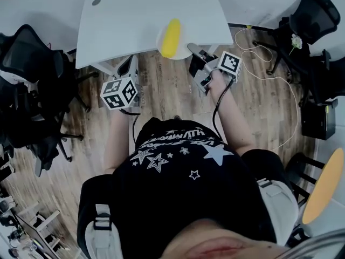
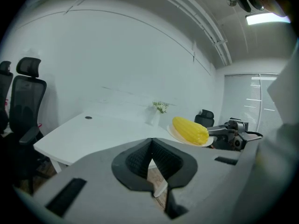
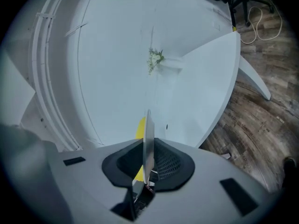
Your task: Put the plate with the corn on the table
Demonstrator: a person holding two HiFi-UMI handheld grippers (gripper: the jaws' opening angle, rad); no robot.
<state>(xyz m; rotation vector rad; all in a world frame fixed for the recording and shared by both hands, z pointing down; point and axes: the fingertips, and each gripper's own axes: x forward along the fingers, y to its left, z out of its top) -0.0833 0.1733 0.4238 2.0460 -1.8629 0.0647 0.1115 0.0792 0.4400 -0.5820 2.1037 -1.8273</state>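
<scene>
We pinch the plate (image 1: pixel 160 38) by its rim in our narrowly parted right tongs (image 3: pixel 148 147), arm outstretched. The corn (image 1: pixel 171 38) sits at upper centre over the tabletop (image 1: pixel 129 15) edge. Our left tongs (image 2: pixel 150 146) are closed and empty.

The table (image 1: pixel 129 20) is smooth matt white, the floor (image 1: pixel 167 96) wood-grain planks, the plate (image 3: pixel 148 134) smooth, the corn (image 1: pixel 171 38) slightly glossy.
</scene>
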